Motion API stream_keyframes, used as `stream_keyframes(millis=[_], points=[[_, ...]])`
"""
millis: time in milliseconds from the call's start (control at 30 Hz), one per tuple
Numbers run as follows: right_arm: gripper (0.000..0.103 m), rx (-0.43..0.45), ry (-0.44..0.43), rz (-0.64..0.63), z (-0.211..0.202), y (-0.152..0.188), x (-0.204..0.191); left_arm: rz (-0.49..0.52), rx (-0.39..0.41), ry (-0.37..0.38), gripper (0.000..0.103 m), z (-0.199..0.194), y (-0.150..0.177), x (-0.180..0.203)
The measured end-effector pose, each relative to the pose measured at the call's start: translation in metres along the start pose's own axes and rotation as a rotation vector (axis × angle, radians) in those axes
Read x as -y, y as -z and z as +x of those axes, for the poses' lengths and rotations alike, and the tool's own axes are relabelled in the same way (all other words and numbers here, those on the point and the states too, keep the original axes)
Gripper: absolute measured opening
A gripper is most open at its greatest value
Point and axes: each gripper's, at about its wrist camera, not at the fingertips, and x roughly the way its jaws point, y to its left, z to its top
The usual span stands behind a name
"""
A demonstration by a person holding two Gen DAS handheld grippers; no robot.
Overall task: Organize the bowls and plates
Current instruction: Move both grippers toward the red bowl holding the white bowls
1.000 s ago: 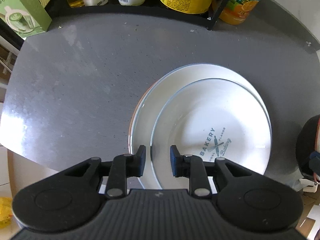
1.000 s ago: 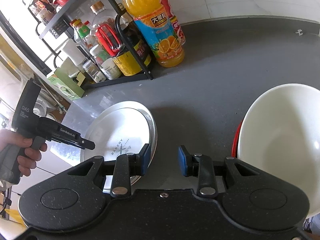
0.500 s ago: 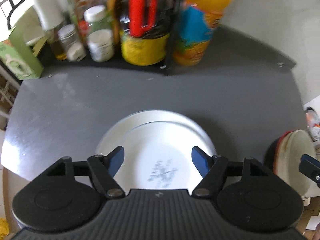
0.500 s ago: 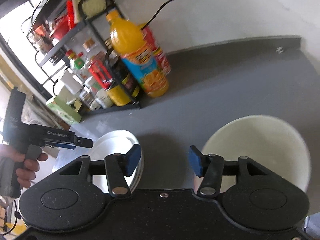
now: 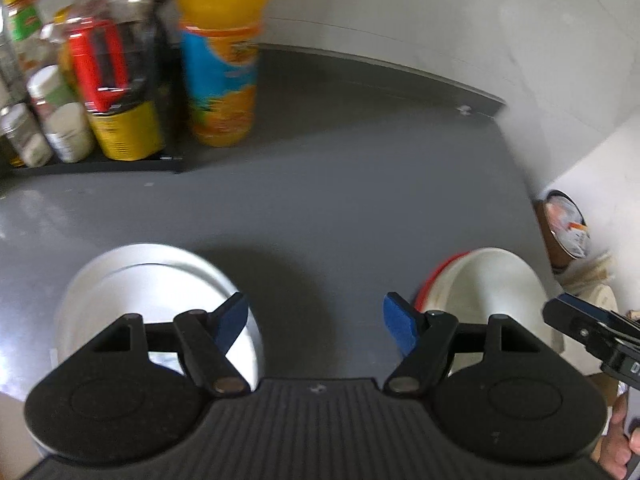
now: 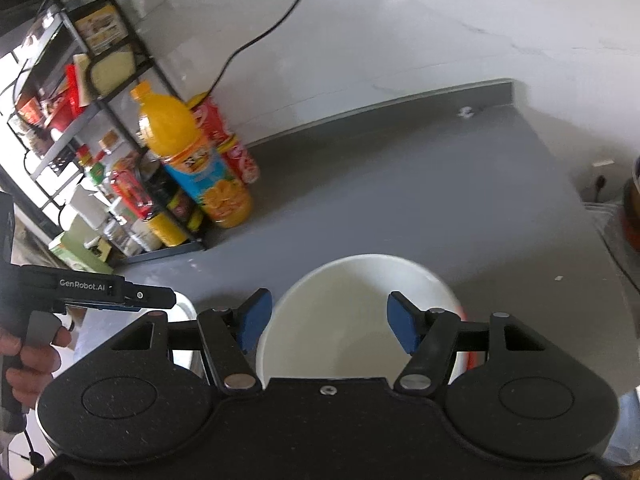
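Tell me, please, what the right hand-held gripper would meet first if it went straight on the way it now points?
Most likely the white bowl: the open right hand-held gripper frames it between its fingers, pointing down into its hollow. Depth is unclear, but nothing else shows in that line.

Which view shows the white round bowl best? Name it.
The right wrist view: the white round bowl sits central, its interior open to the camera. The left wrist view catches it only at the right, blurred and partly hidden.
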Motion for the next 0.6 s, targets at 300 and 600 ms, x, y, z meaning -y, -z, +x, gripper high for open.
stream_keyframes(millis=[300, 600], points=[[0.063, -0.05, 0.028, 0.008, 0.003, 0.001, 0.045, 0.016, -0.031, 0.06, 0.073, 0.027, 0.011, 0.054], [0.062, -0.153, -0.004, 0.017, 0.028, 0.011, 0.074, -0.04, -0.079, 0.062, 0.065, 0.057, 0.025, 0.067]])
